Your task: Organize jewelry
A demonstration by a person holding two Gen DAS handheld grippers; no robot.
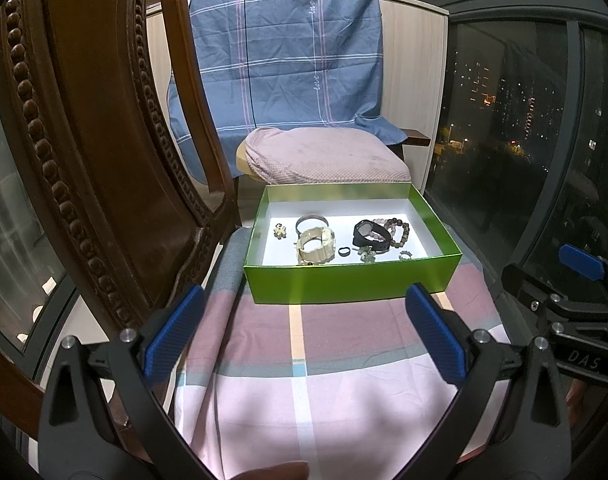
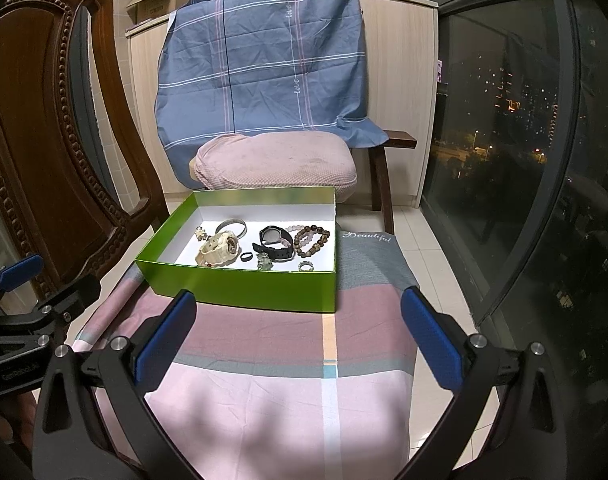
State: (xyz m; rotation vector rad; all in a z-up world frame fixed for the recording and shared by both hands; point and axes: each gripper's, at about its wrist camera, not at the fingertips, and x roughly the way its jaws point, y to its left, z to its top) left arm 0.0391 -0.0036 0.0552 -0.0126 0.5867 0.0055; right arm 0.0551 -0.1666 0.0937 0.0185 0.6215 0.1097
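A green box with a white floor stands on a pink checked cloth. Inside lie a cream watch, a black watch, a silver bangle, bead bracelets, a small black ring, a flower charm and a silver ring. My left gripper is open and empty, short of the box. My right gripper is open and empty, also short of the box.
A carved wooden chair back stands close on the left. A bench with a pink cushion and a blue sheet lies behind the box. Dark windows run along the right.
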